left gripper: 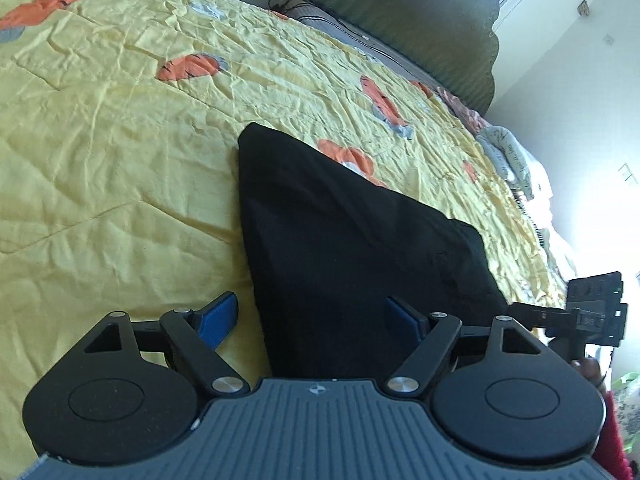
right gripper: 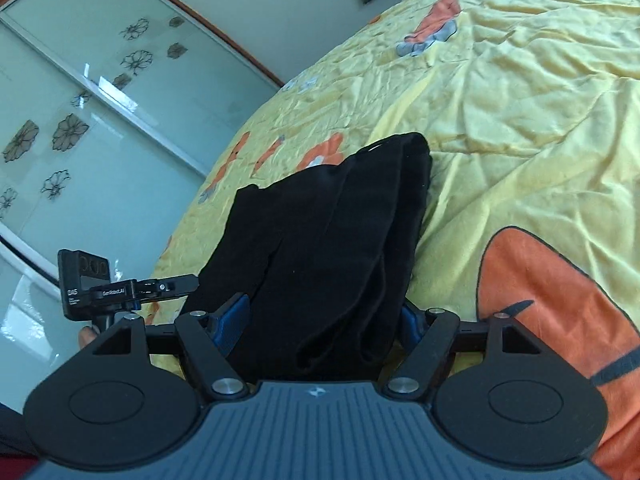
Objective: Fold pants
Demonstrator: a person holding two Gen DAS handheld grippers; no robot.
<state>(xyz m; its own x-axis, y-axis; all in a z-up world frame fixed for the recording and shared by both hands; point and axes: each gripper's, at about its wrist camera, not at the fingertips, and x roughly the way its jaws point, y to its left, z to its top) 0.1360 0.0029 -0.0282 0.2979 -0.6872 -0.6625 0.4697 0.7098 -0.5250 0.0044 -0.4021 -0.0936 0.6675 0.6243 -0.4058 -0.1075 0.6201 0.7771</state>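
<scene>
Your left gripper (left gripper: 310,316) and right gripper (right gripper: 324,320) both stand wide open astride the black pants (left gripper: 340,240), folded on the yellow bedspread (left gripper: 120,140). The camera mount (right gripper: 114,293) at 9 o'clock reads "GenRobot.AI".

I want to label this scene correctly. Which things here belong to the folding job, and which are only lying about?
Belong to the job:
black pants
left gripper, open
right gripper, open
yellow bedspread, under the pants

Lying about:
green pillow
bundle of light clothes at the bed's edge
</scene>
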